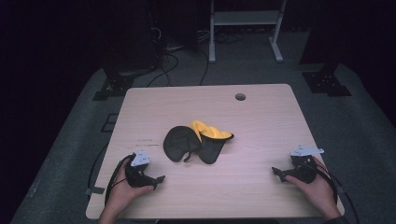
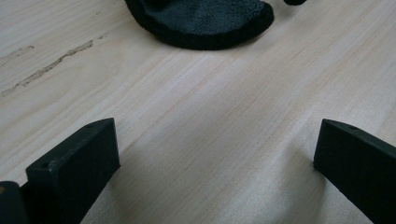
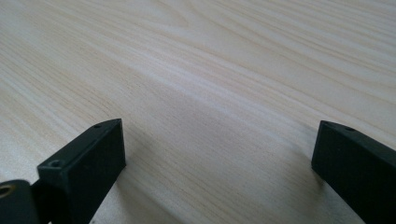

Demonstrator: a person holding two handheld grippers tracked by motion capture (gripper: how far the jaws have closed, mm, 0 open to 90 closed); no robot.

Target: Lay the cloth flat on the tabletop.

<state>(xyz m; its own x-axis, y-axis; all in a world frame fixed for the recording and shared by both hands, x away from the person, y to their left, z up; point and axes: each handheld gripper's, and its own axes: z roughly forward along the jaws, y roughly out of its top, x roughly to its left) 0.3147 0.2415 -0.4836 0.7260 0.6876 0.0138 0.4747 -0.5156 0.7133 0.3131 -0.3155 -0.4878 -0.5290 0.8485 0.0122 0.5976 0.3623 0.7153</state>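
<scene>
Pale wooden table point(image 1: 261, 121) under my work, round cable hole point(image 1: 240, 97) near its far edge, white metal frame point(image 1: 245, 18) and black cables point(image 1: 177, 60) on the grey floor point(image 1: 364, 126) beyond

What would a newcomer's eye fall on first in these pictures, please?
The black cloth piece with a bright yellow lining lies crumpled mid-table. The left gripper and right gripper rest near the front corners, jaws open, apart from it.
</scene>
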